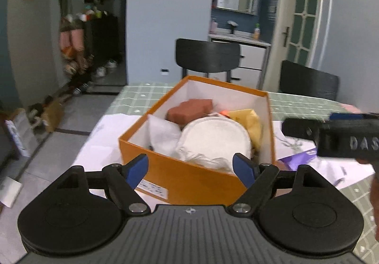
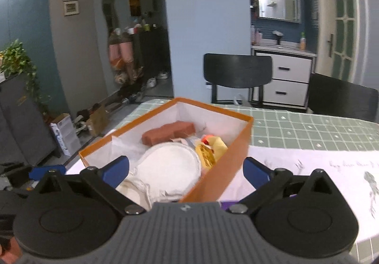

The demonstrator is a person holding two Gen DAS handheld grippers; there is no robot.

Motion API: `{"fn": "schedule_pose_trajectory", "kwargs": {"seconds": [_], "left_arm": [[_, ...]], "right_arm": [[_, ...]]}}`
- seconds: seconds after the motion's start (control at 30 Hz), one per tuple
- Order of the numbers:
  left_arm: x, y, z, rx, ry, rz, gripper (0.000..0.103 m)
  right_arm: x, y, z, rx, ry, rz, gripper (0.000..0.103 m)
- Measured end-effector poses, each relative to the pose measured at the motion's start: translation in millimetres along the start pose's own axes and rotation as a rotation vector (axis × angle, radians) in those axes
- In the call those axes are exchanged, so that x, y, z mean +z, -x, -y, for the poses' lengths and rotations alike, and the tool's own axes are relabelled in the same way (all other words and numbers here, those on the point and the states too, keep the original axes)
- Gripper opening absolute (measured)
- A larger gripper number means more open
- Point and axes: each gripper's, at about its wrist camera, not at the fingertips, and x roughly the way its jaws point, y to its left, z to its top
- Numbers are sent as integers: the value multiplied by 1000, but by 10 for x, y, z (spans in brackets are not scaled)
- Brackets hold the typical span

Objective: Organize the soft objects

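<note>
**Both claws spread wide over the orange box**

The left claw (image 1: 190, 170) is standing wide, gripping nothing, its blue fingertips (image 1: 137, 169) hovering low in the frame in front of the near wall of the orange box (image 1: 189, 176). The right claw (image 2: 186, 172) is likewise gaping and holding nothing, straddling the box's near right corner at lower centre of its view. In the left view the right claw's body is poking in at the right edge, blurred and cut off.

Inside the box, at mid-frame, a round white cushion (image 1: 215, 138) is lying nearest, its lower edge hidden behind the box wall. A white pouch (image 1: 163, 133) is sitting to its left, a brown brick-shaped soft piece (image 1: 189, 110) behind it, and a yellow item (image 1: 248, 121) on the right, partly covered; its print is too blurred to read.

The box is resting on white paper (image 2: 308, 169) spread over the green checked counter (image 2: 308, 131). A purple scrap (image 1: 298, 159) is peeking out to the box's right, mostly hidden. Two dark chairs (image 2: 236, 72) are standing beyond the counter in the upper half.
</note>
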Motion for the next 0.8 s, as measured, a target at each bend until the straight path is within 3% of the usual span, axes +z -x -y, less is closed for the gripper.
{"fn": "schedule_pose_trajectory", "kwargs": {"seconds": [0.17, 0.4, 0.8], "left_arm": [[-47, -18, 88, 60, -45, -11, 97], [-113, 7, 190, 130, -79, -34, 97], [-155, 69, 322, 121, -96, -38, 97]], "right_arm": [[-174, 44, -45, -88, -17, -21, 100], [-335, 123, 26, -76, -79, -26, 100], [-413, 170, 96, -58, -93, -36, 100]]}}
